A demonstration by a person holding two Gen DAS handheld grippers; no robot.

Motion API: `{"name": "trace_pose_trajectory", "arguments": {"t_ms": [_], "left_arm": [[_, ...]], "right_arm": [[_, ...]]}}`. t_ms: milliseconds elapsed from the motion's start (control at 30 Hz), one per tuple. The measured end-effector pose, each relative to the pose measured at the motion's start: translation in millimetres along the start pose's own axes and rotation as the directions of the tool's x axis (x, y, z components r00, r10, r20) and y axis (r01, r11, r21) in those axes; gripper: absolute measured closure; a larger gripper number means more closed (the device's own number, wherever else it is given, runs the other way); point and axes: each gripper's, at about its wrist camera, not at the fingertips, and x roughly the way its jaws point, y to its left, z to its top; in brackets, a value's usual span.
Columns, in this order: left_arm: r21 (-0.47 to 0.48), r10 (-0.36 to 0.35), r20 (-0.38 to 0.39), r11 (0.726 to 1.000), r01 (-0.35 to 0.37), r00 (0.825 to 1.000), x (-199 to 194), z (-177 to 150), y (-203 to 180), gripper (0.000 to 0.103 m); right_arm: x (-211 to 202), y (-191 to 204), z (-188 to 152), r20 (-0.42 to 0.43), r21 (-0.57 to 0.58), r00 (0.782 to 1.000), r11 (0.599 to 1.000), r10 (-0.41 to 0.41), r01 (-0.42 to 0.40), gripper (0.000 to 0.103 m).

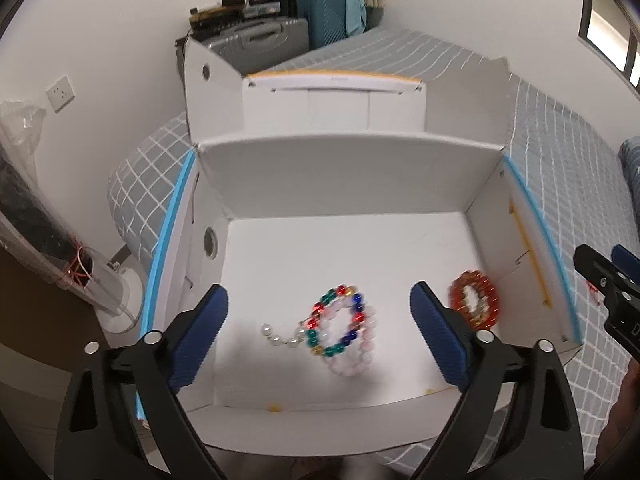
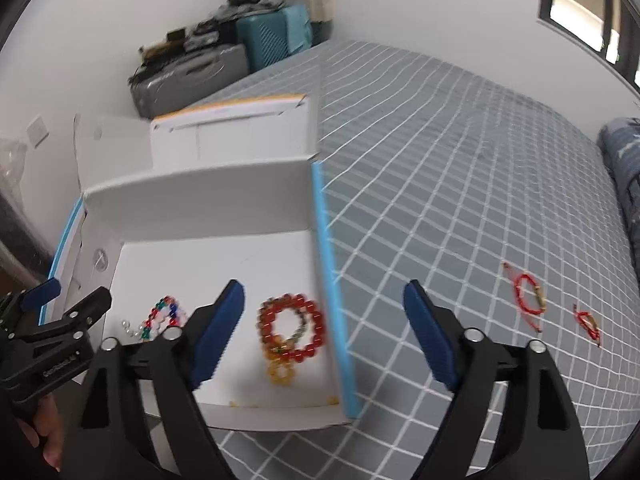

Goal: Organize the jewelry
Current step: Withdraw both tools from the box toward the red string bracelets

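Where white box (image 2: 224,264) sits: grey checked bedspread (image 2: 460,200), white walls.

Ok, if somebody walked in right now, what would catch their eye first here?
Probably the open white box on the grid-patterned bed, with a tangle of multicolored and pale bead bracelets on its floor and a red bead bracelet near its right wall. Next, two red string bracelets lying loose on the bedspread, right of the box.
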Motion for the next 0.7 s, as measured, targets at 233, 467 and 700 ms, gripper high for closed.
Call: {"name": "trace_pose_trajectory", "arguments": {"t_ms": [233, 467, 700], "left_arm": [[0.052, -0.060, 0.045, 0.997, 0.058, 0.997, -20, 7, -52, 0.006], [0.146, -0.141, 0.050, 0.980, 0.133, 0.989, -36, 11, -124, 0.006], [0.228, -0.239, 0.029, 0.947, 0.226, 0.971, -39, 7, -203, 0.006]], "right_arm": [[-23, -52, -4, 0.057, 0.032, 0.995, 0.997, -0.077, 0.075, 0.008], [-33, -125, -16, 0.065, 0.086, 0.984, 0.984, -0.163, 0.157, 0.008], [-33, -211, -38, 0.020, 0.163, 0.969, 0.957, -0.246, 0.239, 0.008]]}}
